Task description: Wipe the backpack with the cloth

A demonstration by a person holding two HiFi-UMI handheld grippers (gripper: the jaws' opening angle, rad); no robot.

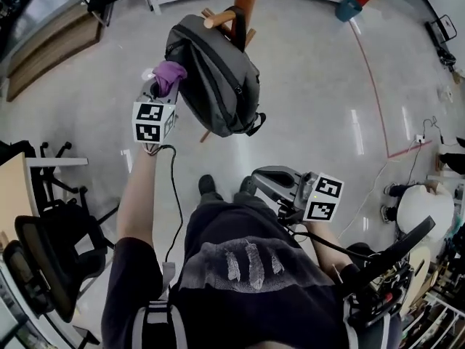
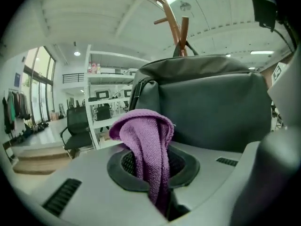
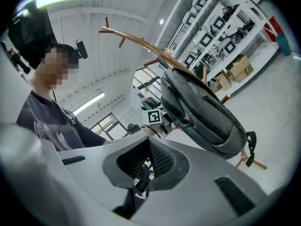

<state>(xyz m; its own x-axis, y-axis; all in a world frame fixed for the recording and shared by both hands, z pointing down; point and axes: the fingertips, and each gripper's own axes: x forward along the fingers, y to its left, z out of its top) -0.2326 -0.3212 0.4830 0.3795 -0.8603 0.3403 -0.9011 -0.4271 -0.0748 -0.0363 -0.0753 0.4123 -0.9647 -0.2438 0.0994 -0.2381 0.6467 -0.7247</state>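
Left gripper view looks along the left tongs (image 2: pixel 153 173), which are closed on a purple cloth (image 2: pixel 143 135). The cloth stands up out of them in a bunched fold. Its long axis is upright and its rounded top tips toward the backpack (image 2: pixel 211 107). Its lower end goes down into the dark slot between the jaws and is hidden there.

The gray backpack fills the picture just behind the cloth, with its broad face toward the camera. I cannot tell from this view whether cloth and fabric touch. From the head view, the cloth sits against the backpack's left side, near its top end.

The backpack hangs from a peg near the top of a wooden coat rack (image 2: pixel 176 27). Its top is at the peg and its long axis slants down and away from the pole. Its lower end hangs free above the pale floor (image 1: pixel 87 86). A dark strap end (image 3: pixel 249 147) dangles from the bottom corner. The foot of the rack is mostly covered by the backpack.

The right tongs (image 3: pixel 143 166) are held low near the person's waist, well apart from the backpack. Their jaws stand a little apart with nothing between them.

White shelves (image 2: pixel 101 102) and a black office chair (image 2: pixel 77 126) stand in the background, small and hard to make out.
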